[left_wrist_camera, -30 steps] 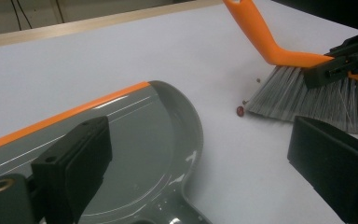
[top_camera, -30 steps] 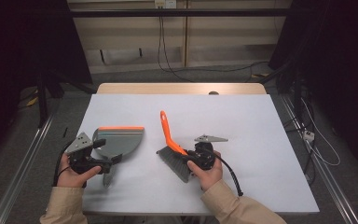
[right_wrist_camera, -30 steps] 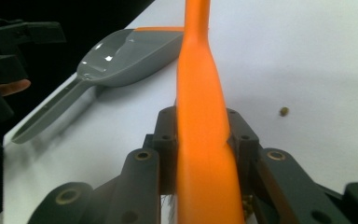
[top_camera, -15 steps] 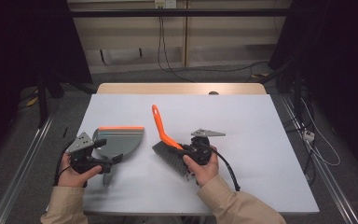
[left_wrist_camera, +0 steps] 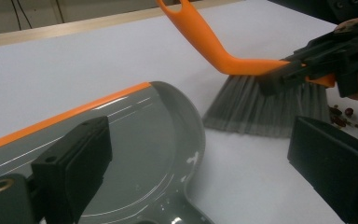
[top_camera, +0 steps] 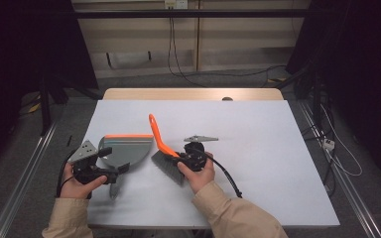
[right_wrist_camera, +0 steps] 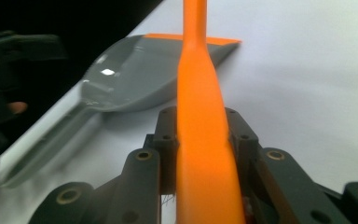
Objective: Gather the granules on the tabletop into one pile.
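A grey dustpan with an orange front lip lies on the white table, its handle pointing toward me. My left gripper sits over the neck of the dustpan; its jaws stand wide apart on either side, pads off it, so it is open. My right gripper is shut on the orange handle of a hand brush. The grey bristles rest on the table just right of the pan. A few small brown crumbs lie by the bristles. In the right gripper view the orange handle is clamped between the jaws.
A wooden strip borders the table's far edge. A black cable trails from the right gripper toward me. Metal rails run along the floor on both sides, and wires hang on the back wall.
My right gripper has carried the brush to the left, bringing the bristles closer to the dustpan. The left gripper and the dustpan have stayed in place.
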Available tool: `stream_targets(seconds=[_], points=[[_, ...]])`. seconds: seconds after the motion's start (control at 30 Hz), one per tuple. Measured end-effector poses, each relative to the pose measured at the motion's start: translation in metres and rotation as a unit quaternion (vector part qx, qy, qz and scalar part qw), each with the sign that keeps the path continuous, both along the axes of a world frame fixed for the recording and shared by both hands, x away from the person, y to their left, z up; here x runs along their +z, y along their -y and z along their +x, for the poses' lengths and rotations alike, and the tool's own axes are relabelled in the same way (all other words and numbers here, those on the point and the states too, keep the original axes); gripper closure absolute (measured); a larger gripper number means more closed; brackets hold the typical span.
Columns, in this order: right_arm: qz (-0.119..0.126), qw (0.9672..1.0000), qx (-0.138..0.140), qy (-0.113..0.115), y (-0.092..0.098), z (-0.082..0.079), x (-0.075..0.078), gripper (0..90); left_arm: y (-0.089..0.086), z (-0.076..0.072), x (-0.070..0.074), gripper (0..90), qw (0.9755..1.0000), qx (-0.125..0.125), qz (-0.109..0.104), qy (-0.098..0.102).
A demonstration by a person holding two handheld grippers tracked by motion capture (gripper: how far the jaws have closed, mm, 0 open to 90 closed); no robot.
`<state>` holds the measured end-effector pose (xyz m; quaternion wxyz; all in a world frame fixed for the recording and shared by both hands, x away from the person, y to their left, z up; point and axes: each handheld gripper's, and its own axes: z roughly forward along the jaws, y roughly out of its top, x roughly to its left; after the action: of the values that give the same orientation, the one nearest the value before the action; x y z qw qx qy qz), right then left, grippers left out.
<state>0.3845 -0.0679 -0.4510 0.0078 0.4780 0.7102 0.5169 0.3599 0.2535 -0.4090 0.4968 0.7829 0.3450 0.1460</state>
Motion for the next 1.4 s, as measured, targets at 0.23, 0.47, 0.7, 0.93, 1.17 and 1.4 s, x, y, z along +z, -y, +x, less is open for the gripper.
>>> stream_targets(seconds=[0.23,0.47,0.7,0.93,1.17,1.4], points=[[-0.006,0.9996,-0.023,-0.017,0.019,0.003,-0.003,71.1,0.000,0.000,0.000,6.3,1.0000,0.001,0.001,0.000],[-0.003,0.9988,-0.043,-0.022,0.039,-0.003,-0.005,71.0,0.002,0.000,0.000,6.4,1.0000,0.000,0.004,0.000],[0.004,0.9981,-0.056,-0.026,0.054,-0.006,-0.006,70.9,0.003,0.000,0.000,6.4,1.0000,-0.001,0.005,0.001],[0.026,0.9976,-0.058,-0.028,0.060,-0.007,-0.008,71.1,0.004,0.000,0.000,6.4,1.0000,-0.001,0.006,0.000],[0.045,0.9983,-0.032,-0.020,0.053,-0.007,0.000,71.3,0.004,0.001,0.000,6.4,1.0000,-0.003,0.008,0.000],[0.042,0.9975,0.049,0.028,0.053,-0.020,0.014,71.3,0.003,0.000,0.000,6.4,1.0000,-0.001,0.007,0.000]])
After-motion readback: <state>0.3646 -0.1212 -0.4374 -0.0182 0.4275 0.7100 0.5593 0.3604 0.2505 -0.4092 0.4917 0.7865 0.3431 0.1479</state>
